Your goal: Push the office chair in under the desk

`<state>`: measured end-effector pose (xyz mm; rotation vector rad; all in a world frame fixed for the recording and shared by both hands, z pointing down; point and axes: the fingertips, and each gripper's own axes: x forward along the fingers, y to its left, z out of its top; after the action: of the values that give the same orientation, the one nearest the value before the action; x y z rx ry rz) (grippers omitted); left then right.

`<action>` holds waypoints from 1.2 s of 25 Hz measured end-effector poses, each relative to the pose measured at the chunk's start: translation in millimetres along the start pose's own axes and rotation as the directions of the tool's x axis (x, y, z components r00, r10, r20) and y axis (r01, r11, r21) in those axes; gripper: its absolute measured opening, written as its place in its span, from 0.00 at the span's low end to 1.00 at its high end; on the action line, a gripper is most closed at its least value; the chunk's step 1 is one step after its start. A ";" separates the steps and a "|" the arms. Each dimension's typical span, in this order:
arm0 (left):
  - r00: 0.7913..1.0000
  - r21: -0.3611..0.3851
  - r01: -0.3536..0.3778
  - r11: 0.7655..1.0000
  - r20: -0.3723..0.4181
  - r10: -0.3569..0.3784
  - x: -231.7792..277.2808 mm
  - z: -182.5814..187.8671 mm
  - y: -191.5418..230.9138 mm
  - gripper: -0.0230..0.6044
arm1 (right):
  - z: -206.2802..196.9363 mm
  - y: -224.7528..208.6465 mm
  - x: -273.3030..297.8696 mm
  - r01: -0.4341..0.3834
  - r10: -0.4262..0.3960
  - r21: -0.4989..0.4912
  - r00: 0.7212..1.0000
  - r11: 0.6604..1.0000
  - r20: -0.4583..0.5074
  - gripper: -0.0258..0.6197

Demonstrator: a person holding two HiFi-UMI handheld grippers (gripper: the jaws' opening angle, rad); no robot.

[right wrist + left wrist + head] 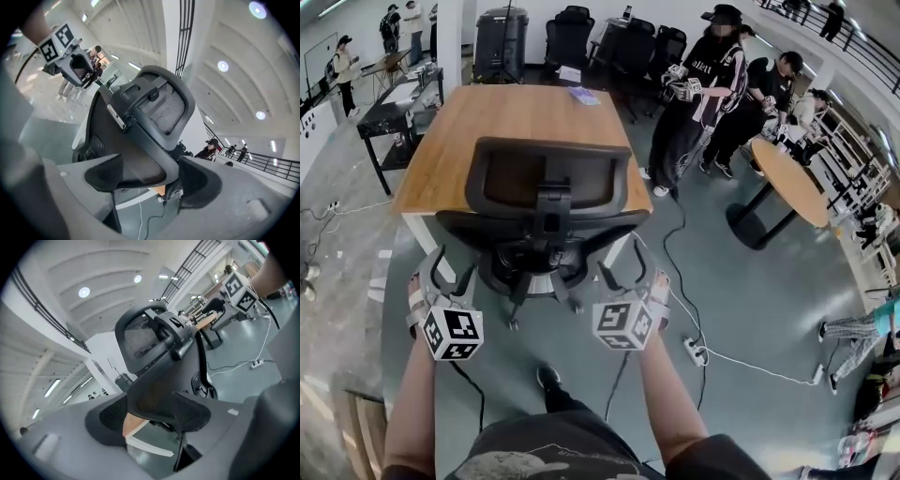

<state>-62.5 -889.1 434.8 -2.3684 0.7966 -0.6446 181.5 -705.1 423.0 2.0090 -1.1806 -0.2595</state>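
Left gripper point(448, 270) sits near-left of the office chair point(548, 183). Its jaws are apart with the chair's edge between them, no clamp visible. Chair back faces near, seat partly under the near edge of the wooden surface point(516, 117), base out on the floor. Right gripper point(623, 274) near-right, jaws wide apart around the chair's edge. People point(703, 94) stand far right.

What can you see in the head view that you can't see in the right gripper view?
Only the head view shows the round table, the whole wooden desk top and the person's shoe. Only the right gripper view shows the ceiling lights. Both show the black office chair from behind, the left tool with its marker cube, and people standing farther off.
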 end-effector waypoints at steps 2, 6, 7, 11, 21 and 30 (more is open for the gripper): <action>1.000 -0.044 0.005 0.999 0.026 -0.004 -16.4 6.6 -4.2 0.50 | 9.2 0.7 -18.9 0.005 -0.005 0.031 1.000 1.000 0.015 0.58; 0.997 -0.107 0.034 0.994 0.072 -0.026 -46.7 15.9 -14.7 0.43 | 17.3 9.4 -54.1 0.000 -0.003 0.086 1.000 0.996 0.030 0.49; 0.996 -0.123 0.035 0.992 0.084 -0.025 -54.4 17.6 -15.9 0.41 | 19.1 12.2 -62.8 -0.001 -0.002 0.096 0.999 0.995 0.032 0.47; 0.992 -0.100 0.056 0.993 0.120 -0.043 -86.2 25.3 -25.1 0.35 | 31.2 19.1 -99.5 -0.002 -0.005 0.152 0.999 0.988 0.051 0.35; 0.985 -0.152 0.085 0.985 0.159 -0.061 -128.4 33.7 -38.1 0.20 | 37.4 41.4 -156.4 -0.036 0.026 0.227 0.999 0.973 0.045 0.12; 0.985 -0.223 0.110 0.969 0.152 -0.077 -144.7 40.9 -64.2 0.07 | 38.3 51.0 -177.3 -0.130 0.090 0.254 0.983 0.958 0.163 0.03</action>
<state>-115.9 -736.9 407.9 -2.6428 0.7341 -0.4323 30.9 -594.7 397.8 2.1727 -1.4836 -0.2090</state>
